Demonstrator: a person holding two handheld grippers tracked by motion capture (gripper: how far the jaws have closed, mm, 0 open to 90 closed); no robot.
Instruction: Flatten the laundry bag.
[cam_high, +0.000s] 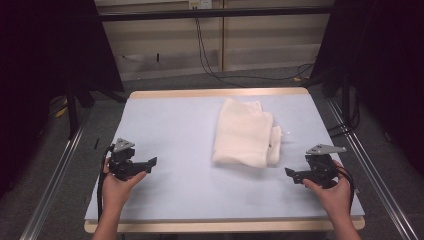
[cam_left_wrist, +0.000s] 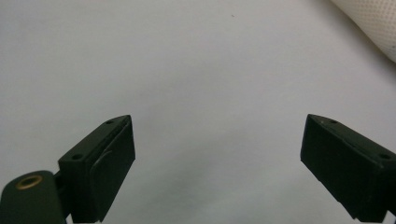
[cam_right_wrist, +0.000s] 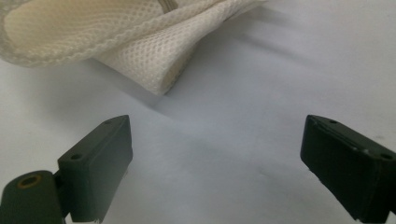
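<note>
A folded cream mesh cloth (cam_high: 245, 132) lies on the pale blue table top (cam_high: 180, 130), right of centre. My left gripper (cam_high: 150, 163) rests low at the near left, held by a hand, its jaws wide apart with nothing between them. My right gripper (cam_high: 292, 175) sits at the near right, just short of the cloth's near right corner, also open and empty. In the right gripper view the cloth (cam_right_wrist: 116, 42) lies ahead of the jaws, its folded corner close. A corner of the cloth (cam_left_wrist: 373, 23) shows at the upper right of the left gripper view.
The table has a wooden rim (cam_high: 215, 93) along its far edge and metal rails (cam_high: 55, 170) down both sides. Dark curtains flank the scene, and cables (cam_high: 210, 60) run over the floor beyond the table.
</note>
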